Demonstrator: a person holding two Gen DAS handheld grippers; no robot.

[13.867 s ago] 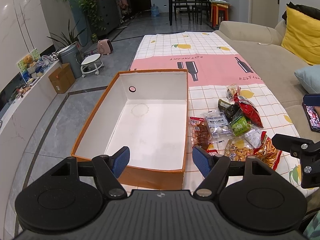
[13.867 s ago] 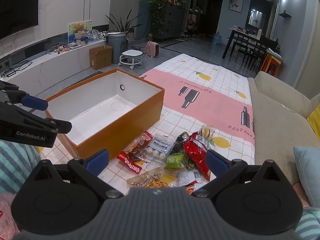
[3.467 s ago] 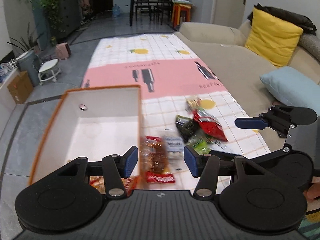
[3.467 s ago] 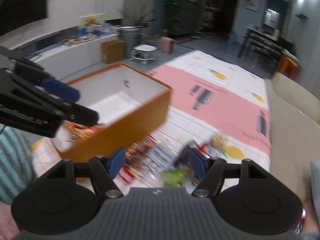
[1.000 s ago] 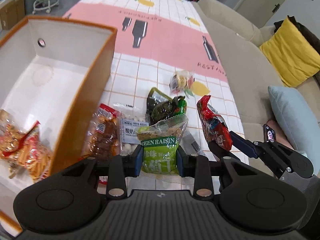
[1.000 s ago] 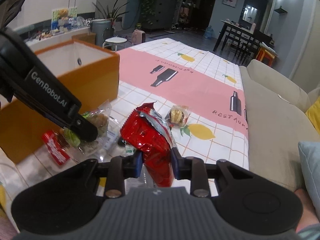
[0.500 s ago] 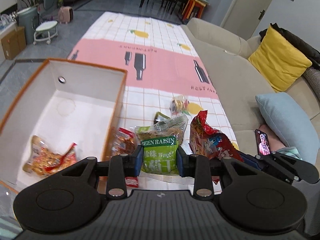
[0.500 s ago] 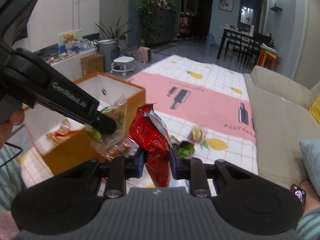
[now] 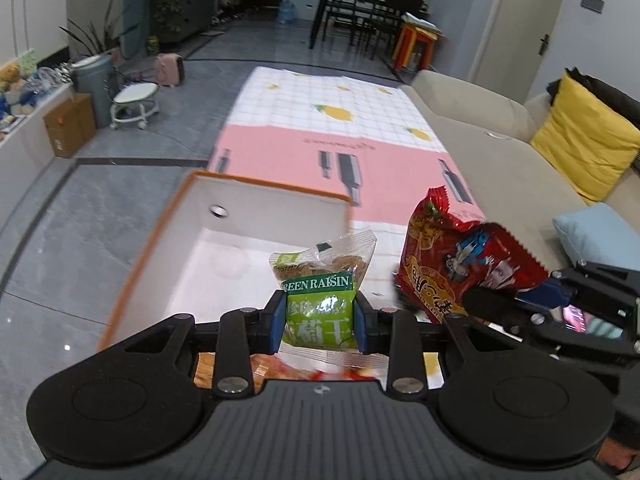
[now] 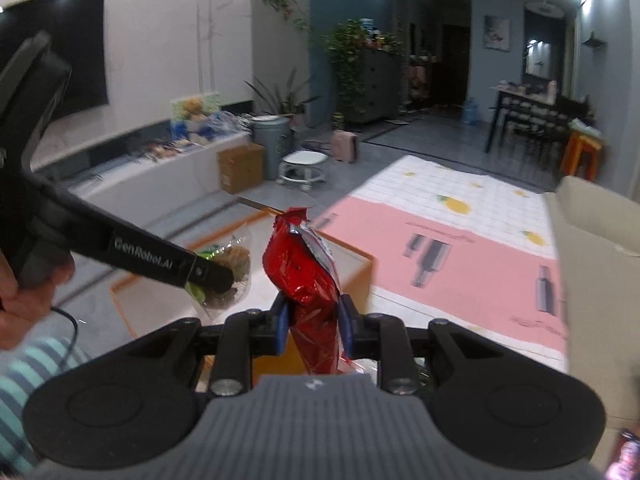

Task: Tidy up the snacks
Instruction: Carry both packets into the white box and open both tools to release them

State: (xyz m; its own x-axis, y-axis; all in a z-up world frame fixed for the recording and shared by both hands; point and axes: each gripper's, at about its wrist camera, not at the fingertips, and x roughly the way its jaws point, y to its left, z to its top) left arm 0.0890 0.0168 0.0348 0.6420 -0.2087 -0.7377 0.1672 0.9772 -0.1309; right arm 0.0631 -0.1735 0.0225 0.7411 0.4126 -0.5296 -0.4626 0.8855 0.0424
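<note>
My left gripper (image 9: 320,326) is shut on a green raisin packet (image 9: 322,280), held up above the orange box (image 9: 168,236) with its white inside. My right gripper (image 10: 313,326) is shut on a red snack bag (image 10: 308,280), lifted over the box's near right corner (image 10: 360,276). In the left wrist view the red snack bag (image 9: 460,268) hangs to the right of the green packet, with the right gripper's fingers (image 9: 548,296) behind it. The right wrist view shows the left gripper's fingers (image 10: 208,274) pinching the green packet (image 10: 236,264) at the left.
The box stands on a checked and pink tablecloth (image 9: 360,152). A beige sofa (image 9: 500,152) with a yellow cushion (image 9: 580,140) and a blue cushion (image 9: 596,236) runs along the right. A person's hand (image 10: 24,300) holds the left gripper. More snacks lie blurred under the grippers.
Both grippers rose from the table with their packets and swung left toward the box. The remaining snacks on the cloth have dropped out of sight below the grippers.
</note>
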